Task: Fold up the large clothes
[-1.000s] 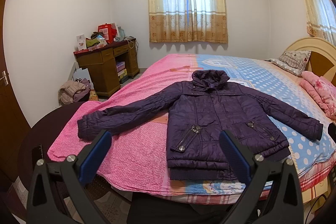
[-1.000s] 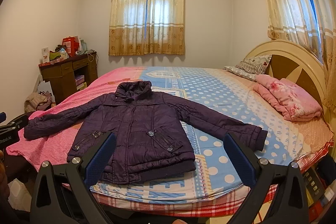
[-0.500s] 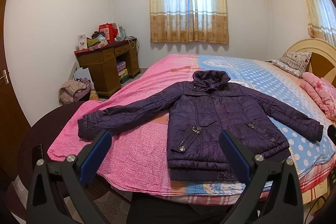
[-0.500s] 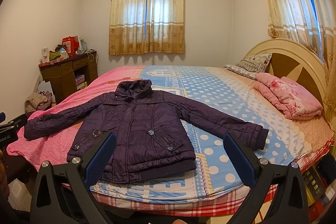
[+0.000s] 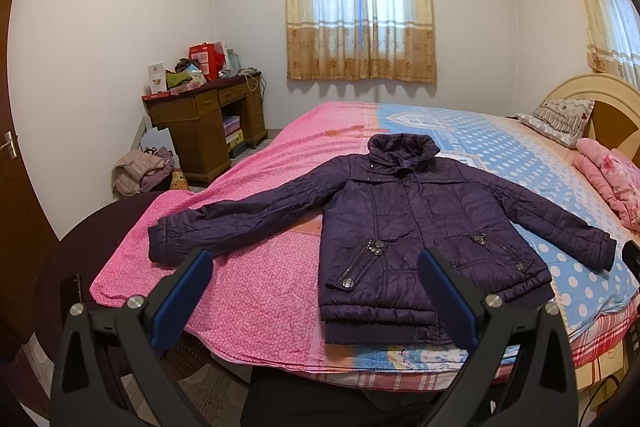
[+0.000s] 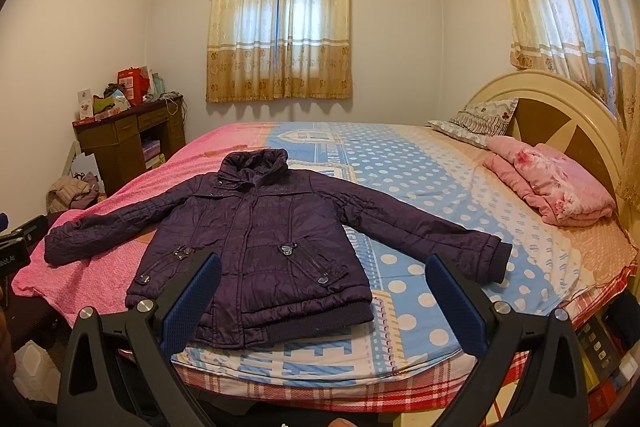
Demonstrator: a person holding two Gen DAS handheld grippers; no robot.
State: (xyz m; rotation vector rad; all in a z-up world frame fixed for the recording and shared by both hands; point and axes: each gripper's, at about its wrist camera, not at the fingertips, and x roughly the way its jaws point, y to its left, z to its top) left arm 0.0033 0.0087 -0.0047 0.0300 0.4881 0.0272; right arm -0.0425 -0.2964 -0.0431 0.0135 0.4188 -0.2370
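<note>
Purple jacket (image 5: 412, 223) flat, sleeves seemingly outspread

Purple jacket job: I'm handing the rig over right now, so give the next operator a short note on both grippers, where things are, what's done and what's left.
Left gripper: jaws open, empty, held short of the bed's near edge.
Right gripper: jaws open, empty, also short of the bed.
Purple jacket: lies face up and flat on the bed, hem toward you, collar toward the window. Both sleeves are spread out to the sides; the left sleeve rests on the pink part of the cover, the right sleeve on the blue dotted part.
Done: jacket laid out; no fold visible.
Left: fold both sleeves in across the body, then fold the body up.
</note>
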